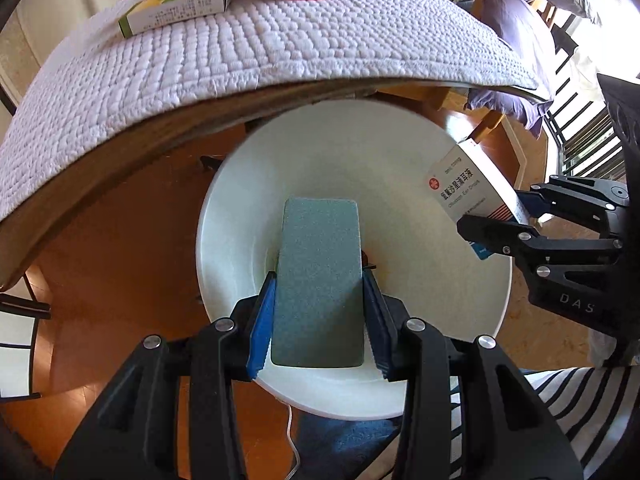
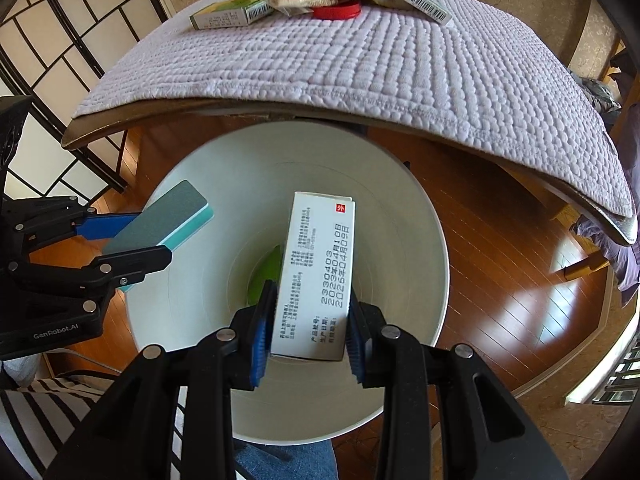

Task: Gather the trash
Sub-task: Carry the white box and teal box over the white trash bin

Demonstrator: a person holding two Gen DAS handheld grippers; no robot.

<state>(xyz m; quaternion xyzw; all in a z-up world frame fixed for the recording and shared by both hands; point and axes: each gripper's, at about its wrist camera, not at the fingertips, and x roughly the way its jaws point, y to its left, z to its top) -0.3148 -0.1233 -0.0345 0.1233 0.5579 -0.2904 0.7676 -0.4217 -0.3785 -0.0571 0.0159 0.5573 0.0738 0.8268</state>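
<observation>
My left gripper (image 1: pixel 319 300) is shut on a grey-green block (image 1: pixel 320 276) with a teal layer and holds it over the open white bin (image 1: pixel 240 216). My right gripper (image 2: pixel 308 320) is shut on a white medicine box (image 2: pixel 316 276) printed with dates, also above the bin (image 2: pixel 400 208). Each gripper shows in the other view: the right one with its box (image 1: pixel 468 184) at the bin's right rim, the left one with its block (image 2: pixel 160 216) at the bin's left rim. Something green (image 2: pixel 268 272) lies at the bin's bottom.
A table with a quilted white cover (image 2: pixel 360 64) stands just beyond the bin. At its far end lie several boxes, wrappers and a red lid (image 2: pixel 338 10). A green-white box (image 1: pixel 180 8) lies nearest. Wooden floor (image 2: pixel 500 240) surrounds the bin. A lattice screen (image 2: pixel 60 60) stands left.
</observation>
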